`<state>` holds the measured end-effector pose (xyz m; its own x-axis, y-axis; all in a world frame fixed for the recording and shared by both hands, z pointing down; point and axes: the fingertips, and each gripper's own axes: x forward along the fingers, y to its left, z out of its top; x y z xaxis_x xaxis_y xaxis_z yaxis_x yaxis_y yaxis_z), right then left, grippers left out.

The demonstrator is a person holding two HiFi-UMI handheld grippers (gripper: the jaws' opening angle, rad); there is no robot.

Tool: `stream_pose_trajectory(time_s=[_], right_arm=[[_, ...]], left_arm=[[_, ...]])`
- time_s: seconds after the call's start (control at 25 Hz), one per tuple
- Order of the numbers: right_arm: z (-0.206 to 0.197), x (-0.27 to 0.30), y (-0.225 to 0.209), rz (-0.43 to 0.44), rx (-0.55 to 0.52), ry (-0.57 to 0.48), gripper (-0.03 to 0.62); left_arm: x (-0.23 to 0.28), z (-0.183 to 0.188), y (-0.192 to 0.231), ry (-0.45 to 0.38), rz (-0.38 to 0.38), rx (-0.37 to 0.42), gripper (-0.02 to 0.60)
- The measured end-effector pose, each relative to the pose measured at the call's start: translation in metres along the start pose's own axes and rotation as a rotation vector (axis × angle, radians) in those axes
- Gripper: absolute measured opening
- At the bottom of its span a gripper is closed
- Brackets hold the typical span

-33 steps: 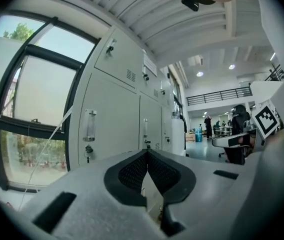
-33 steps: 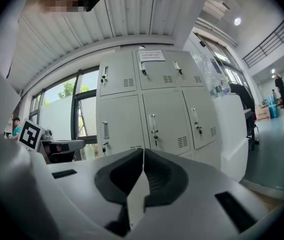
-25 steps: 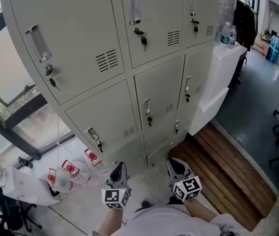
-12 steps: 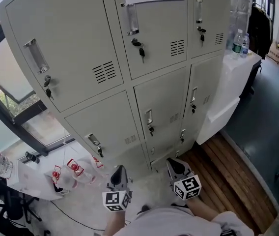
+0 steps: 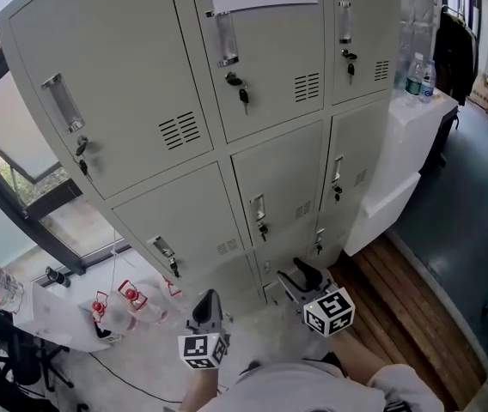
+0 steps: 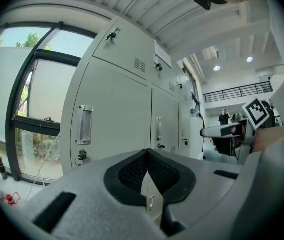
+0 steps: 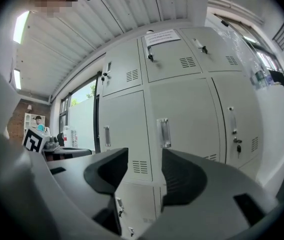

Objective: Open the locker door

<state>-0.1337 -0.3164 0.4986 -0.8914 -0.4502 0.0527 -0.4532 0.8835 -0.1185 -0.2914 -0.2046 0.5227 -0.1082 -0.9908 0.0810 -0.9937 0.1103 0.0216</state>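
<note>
A bank of grey metal lockers [image 5: 184, 101] fills the head view, and every door looks shut. The middle-row centre door [image 5: 285, 178] has a recessed handle [image 5: 259, 206] with a key [image 5: 264, 228] under it. My right gripper [image 5: 297, 275] is held level in front of the lower lockers. Its jaws have just been opening and stand open with nothing between them. In the right gripper view a door handle [image 7: 164, 132] shows ahead, above the gap of the right gripper [image 7: 144, 168], still apart from it. My left gripper [image 5: 208, 303] is lower left, shut and empty, as the left gripper view shows [image 6: 147, 170].
A white counter [image 5: 399, 110] with water bottles [image 5: 417, 75] stands right of the lockers. Below it runs a strip of wooden floor [image 5: 399, 303]. Red-capped plastic bottles [image 5: 128, 303] lie on the floor at the lower left, beside a dark window frame [image 5: 21, 209].
The right gripper's jaws have opened, and it has moved up and a little toward the lockers. The left gripper has barely shifted.
</note>
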Motion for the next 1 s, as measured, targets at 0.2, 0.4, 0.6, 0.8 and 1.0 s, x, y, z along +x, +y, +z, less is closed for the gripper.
stream_pose_trajectory(time_s=[0.2,0.4,0.6,0.8,1.0], right_arm=[[0.063,0.017,-0.001,0.070,-0.041,-0.042,0.194],[0.142,0.039,-0.002,0.143,-0.084,-0.104,0.195],[0.225,0.058,0.010,0.239,-0.163,-0.180,0.195],[0.303,0.077,0.018,0.280,-0.263,-0.240,0.195],[0.364,0.103,0.017,0.303,-0.294,-0.277,0.195]], left_arm=[[-0.003,-0.002,0.004,0.002,0.003,-0.007,0.003],[-0.006,-0.005,0.006,0.005,-0.002,-0.017,0.002],[-0.011,-0.006,0.011,0.000,0.009,-0.024,0.003],[-0.017,-0.009,0.018,0.004,0.027,-0.032,0.003],[-0.025,-0.010,0.028,-0.003,0.062,-0.027,0.003]])
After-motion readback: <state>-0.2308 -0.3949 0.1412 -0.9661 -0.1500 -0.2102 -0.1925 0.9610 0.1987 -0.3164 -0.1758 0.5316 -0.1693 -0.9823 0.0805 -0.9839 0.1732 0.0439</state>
